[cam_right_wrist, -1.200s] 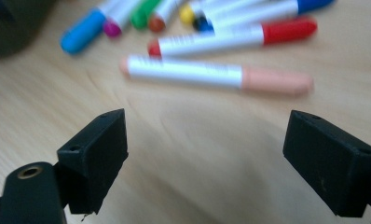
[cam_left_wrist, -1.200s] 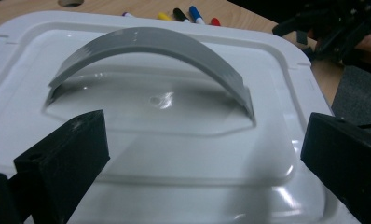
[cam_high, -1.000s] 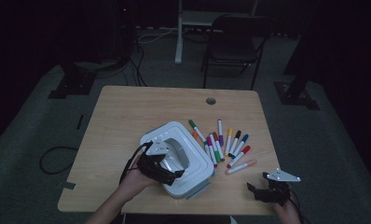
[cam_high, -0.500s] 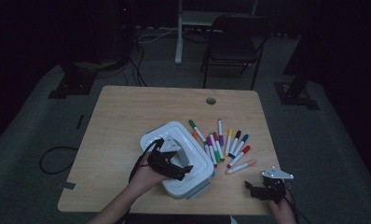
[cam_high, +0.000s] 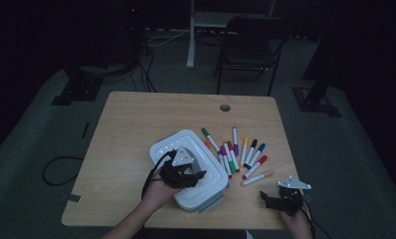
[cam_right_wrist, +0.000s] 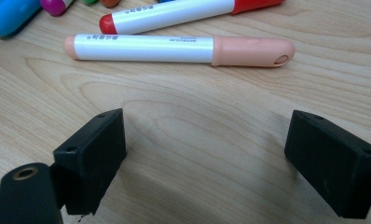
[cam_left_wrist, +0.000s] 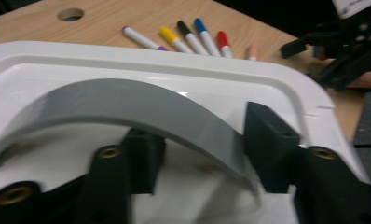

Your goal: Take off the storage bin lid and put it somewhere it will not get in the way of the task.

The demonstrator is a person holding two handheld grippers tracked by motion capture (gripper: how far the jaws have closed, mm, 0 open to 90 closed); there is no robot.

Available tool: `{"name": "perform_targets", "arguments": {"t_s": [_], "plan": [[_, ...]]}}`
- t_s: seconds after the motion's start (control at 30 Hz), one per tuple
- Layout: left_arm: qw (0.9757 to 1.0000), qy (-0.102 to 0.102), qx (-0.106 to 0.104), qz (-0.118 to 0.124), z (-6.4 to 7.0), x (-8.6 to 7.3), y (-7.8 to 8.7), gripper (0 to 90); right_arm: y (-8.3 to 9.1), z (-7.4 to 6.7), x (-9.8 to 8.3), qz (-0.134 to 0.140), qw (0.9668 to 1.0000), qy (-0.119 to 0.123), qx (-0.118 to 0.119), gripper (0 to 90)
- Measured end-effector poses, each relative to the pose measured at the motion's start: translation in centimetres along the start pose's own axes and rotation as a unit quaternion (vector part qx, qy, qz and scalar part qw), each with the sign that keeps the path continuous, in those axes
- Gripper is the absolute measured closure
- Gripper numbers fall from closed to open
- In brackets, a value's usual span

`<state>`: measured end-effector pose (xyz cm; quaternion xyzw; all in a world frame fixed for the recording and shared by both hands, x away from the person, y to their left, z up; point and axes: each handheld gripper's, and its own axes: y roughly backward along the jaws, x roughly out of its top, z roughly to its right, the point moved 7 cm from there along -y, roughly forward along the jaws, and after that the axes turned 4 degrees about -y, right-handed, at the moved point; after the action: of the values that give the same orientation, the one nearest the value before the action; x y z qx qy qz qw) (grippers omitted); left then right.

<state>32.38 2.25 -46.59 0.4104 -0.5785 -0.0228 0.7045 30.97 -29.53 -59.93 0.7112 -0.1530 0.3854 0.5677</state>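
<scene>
The grey handle (cam_left_wrist: pixel 141 109) of the white box (cam_high: pixel 188 169) sits between my left gripper (cam_high: pixel 182 175) jaws, which have just been closing around it without yet clamping, so next I must squeeze firmly and lift, while my right gripper (cam_right_wrist: pixel 207 158) waits with jaws wide apart.

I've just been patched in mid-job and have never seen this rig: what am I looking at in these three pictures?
No robot here: a person holds a two-jaw claw in each hand. The high view looks down on a wooden table; the other two pictures come from cameras riding on each claw. On the table lie a white lidded box and loose coloured markers. The left claw has just been closing, its jaws on either side of the box's grey handle; a firm grip can't be confirmed. The right claw is open, holding nothing, above bare wood near a peach marker.
</scene>
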Motion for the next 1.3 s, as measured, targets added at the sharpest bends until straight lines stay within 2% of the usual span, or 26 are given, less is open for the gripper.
{"name": "perform_targets", "arguments": {"t_s": [0.2, 0.37, 0.43, 0.5, 0.63, 0.67, 0.77, 0.83, 1.03, 1.07, 1.2, 1.3], "plan": [[0.9997, 0.008, -0.021, 0.006, 0.2, 0.0, 0.1, 63.2, 0.0, 0.0, 0.0, 0.001, 1.0, -0.002, -0.003, 12.4], [0.9985, 0.02, -0.047, 0.019, 0.3, 0.5, 1.1, 70.3, 0.0, 0.0, 0.0, 0.0, 1.0, -0.003, -0.003, 12.4], [0.9987, 0.004, -0.047, 0.018, 0.6, 0.8, 1.7, 71.9, 0.0, 0.0, 0.0, 0.0, 1.0, -0.003, -0.003, 12.4], [0.9982, -0.004, -0.057, 0.019, 0.9, 1.0, 2.3, 72.6, 0.0, 0.0, 0.0, 0.0, 1.0, -0.003, -0.003, 12.4], [0.9973, -0.025, -0.062, 0.03, 1.5, 1.6, 3.9, 75.6, 0.0, 0.0, 0.0, 0.0, 1.0, -0.003, -0.003, 12.4], [0.9963, -0.029, -0.071, 0.038, 1.6, 2.0, 4.7, 75.6, 0.0, 0.0, 0.0, 0.0, 1.0, -0.003, -0.003, 12.4], [0.9957, -0.032, -0.076, 0.041, 1.7, 2.2, 5.5, 75.5, 0.0, 0.0, 0.0, 0.0, 1.0, -0.002, -0.003, 12.4], [0.9952, -0.035, -0.079, 0.047, 1.4, 2.2, 6.4, 75.5, 0.0, 0.0, 0.0, 0.0, 1.0, -0.002, -0.003, 12.4], [0.9944, -0.03, -0.085, 0.055, 0.8, 1.8, 7.6, 75.5, 0.0, 0.0, 0.0, 0.001, 1.0, -0.003, -0.003, 12.4], [0.995, -0.023, -0.079, 0.056, 0.0, 1.2, 8.5, 75.6, 0.0, 0.0, 0.0, 0.001, 1.0, -0.002, -0.003, 12.4], [0.9955, -0.018, -0.073, 0.058, -0.7, 0.5, 9.3, 75.6, 0.0, 0.0, 0.0, 0.0, 1.0, -0.003, -0.003, 12.4], [0.9956, -0.015, -0.07, 0.06, -1.7, -0.6, 10.7, 75.7, 0.0, 0.0, 0.0, 0.0, 1.0, -0.003, -0.003, 12.4]]}}
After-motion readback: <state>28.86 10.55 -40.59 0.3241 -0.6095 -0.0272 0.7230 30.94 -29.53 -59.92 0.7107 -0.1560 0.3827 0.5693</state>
